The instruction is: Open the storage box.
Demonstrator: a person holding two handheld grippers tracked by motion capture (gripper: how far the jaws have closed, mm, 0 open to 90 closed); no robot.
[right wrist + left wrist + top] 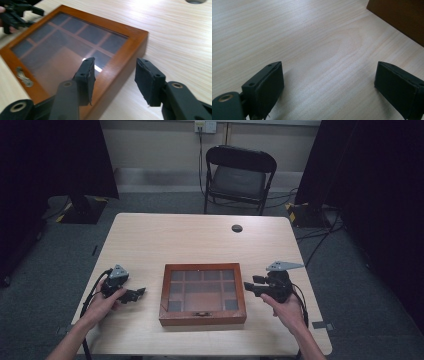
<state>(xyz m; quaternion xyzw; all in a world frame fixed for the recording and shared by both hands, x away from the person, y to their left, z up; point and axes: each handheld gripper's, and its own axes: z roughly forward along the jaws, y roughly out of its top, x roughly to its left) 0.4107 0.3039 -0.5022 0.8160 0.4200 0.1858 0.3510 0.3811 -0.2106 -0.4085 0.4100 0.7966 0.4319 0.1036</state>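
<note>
Two grippers flank wooden box [202,294], right gripper [113,75] jaws straddling its edge, apart

No txt, label, brand, no. or sign can be read anywhere. Nothing is printed on the wooden box [202,317] or the table [150,235], whether between the fingers or beyond them.
</note>
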